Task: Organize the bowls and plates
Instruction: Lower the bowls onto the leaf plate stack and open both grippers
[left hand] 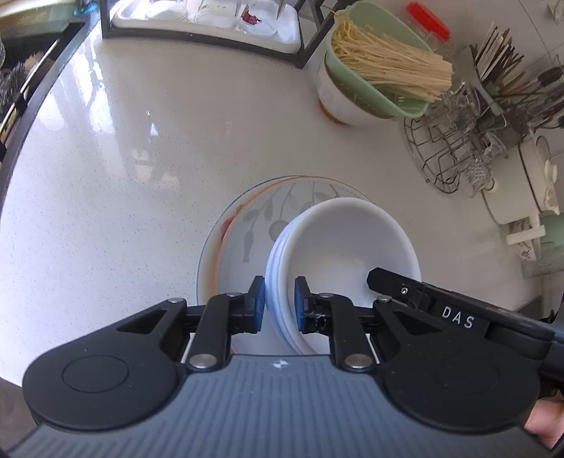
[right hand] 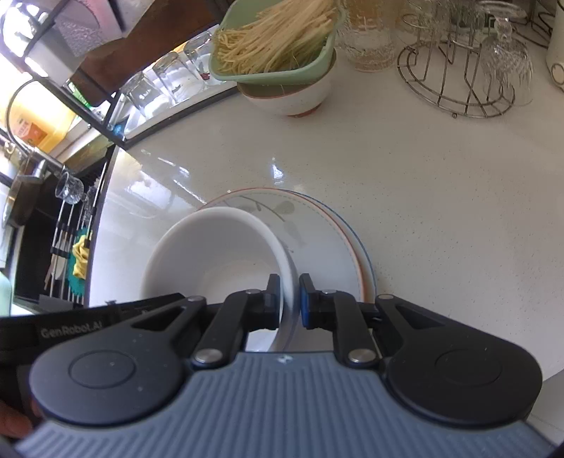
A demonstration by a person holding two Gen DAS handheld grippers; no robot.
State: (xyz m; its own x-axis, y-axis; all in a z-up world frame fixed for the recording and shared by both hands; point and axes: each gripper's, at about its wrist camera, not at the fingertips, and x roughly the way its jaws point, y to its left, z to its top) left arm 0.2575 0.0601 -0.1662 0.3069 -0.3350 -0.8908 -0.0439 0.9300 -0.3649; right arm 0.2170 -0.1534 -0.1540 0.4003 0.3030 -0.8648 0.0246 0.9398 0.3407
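Observation:
A stack of white bowls (left hand: pixel 345 243) sits over a stack of patterned plates (left hand: pixel 246 225) on the white counter. My left gripper (left hand: pixel 278 303) is shut on the left rim of the white bowls. My right gripper (right hand: pixel 289 299) is shut on the right rim of the white bowls (right hand: pixel 211 257), with the leaf-patterned plates (right hand: pixel 317 239) under and behind them. The right gripper's body shows at the lower right of the left wrist view (left hand: pixel 440 310). Whether the bowls rest on the plates or hang just above them I cannot tell.
A white bowl with a green strainer of noodles (left hand: pixel 380 74) stands behind. A wire glass rack (left hand: pixel 458 151) and utensil holder (left hand: pixel 507 70) are at the right. A black rack with a tray of glasses (left hand: pixel 211 17) is at the back. The sink edge (left hand: pixel 31 105) is at the left.

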